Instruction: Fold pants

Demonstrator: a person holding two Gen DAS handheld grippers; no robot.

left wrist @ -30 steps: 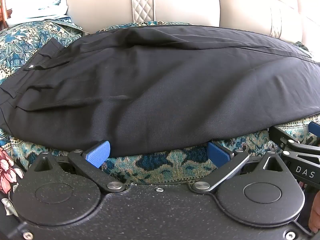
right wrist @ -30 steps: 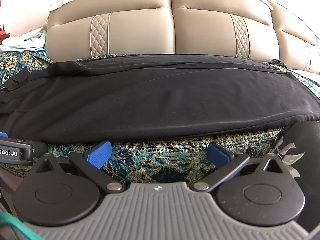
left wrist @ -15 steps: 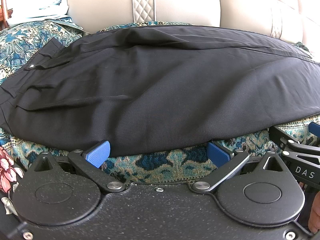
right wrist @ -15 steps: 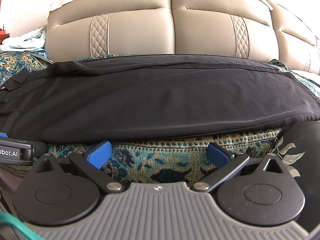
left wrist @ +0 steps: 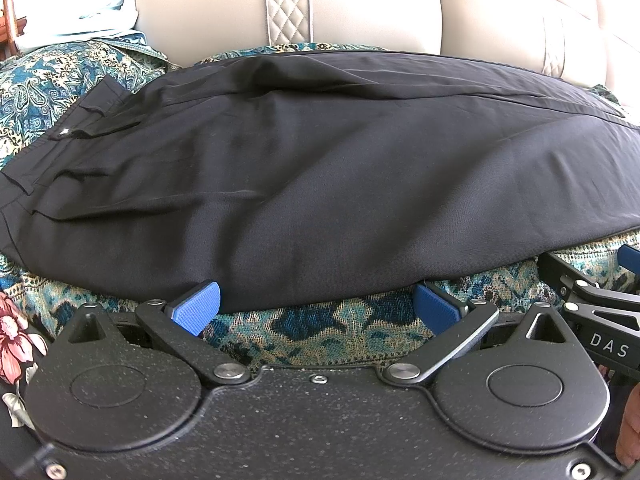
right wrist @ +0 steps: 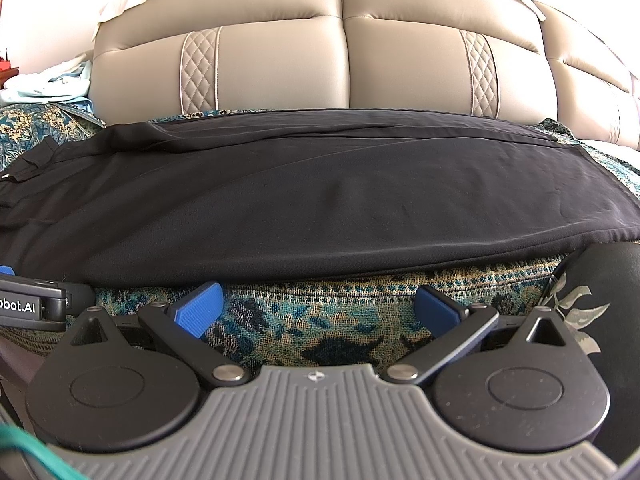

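Note:
Black pants (left wrist: pixel 320 168) lie lengthwise across a patterned sofa seat, waistband to the left, legs stacked and running right. They also show in the right wrist view (right wrist: pixel 320 200). My left gripper (left wrist: pixel 316 306) is open, its blue pads at the pants' near edge, empty. My right gripper (right wrist: pixel 318 306) is open and empty, just short of the near hem edge. The right gripper's body shows at the right of the left wrist view (left wrist: pixel 600 312); the left gripper's body shows at the left of the right wrist view (right wrist: pixel 32 304).
A teal patterned cover (right wrist: pixel 304 320) lies over the seat. Beige leather back cushions (right wrist: pixel 340 64) rise behind the pants. Light blue cloth (left wrist: pixel 80 20) lies at the far left. A black floral fabric (right wrist: pixel 600 300) is at the right.

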